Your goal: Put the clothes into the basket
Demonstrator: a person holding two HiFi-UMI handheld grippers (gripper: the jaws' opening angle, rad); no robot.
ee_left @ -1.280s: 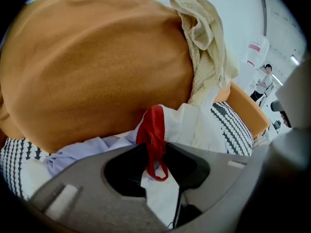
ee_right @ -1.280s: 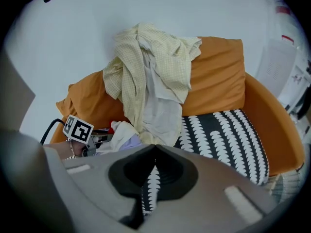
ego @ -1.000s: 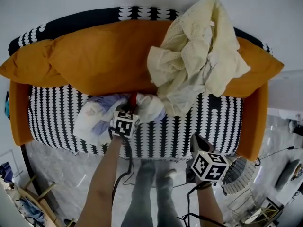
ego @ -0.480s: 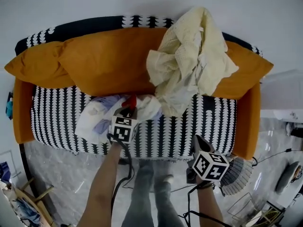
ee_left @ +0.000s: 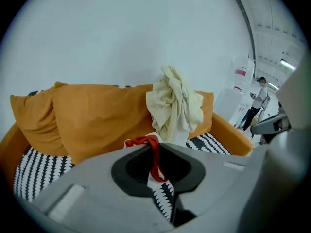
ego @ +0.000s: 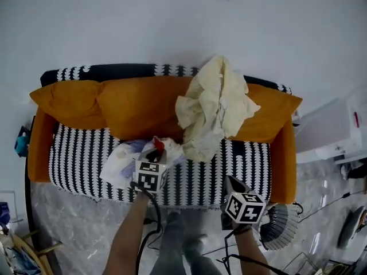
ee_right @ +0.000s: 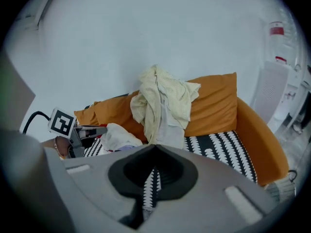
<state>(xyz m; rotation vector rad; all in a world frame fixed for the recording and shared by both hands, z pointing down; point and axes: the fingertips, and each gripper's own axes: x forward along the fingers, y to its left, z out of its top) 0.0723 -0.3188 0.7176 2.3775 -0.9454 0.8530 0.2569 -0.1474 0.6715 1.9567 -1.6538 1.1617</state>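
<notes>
While the left gripper's (ego: 155,149) jaws, which have just been closing, pinch the red strap (ee_left: 155,160) of a white-and-lilac garment (ego: 119,164) on the striped sofa seat (ego: 229,165), the right gripper's (ego: 230,181) jaws meet on nothing; a cream garment (ego: 215,107) drapes over the orange back cushion (ego: 137,105)

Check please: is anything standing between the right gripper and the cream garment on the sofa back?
Nothing visible does. The right gripper is empty in front of the sofa, and only bare striped seat lies between it and the cream garment draped over the orange cushions.
</notes>
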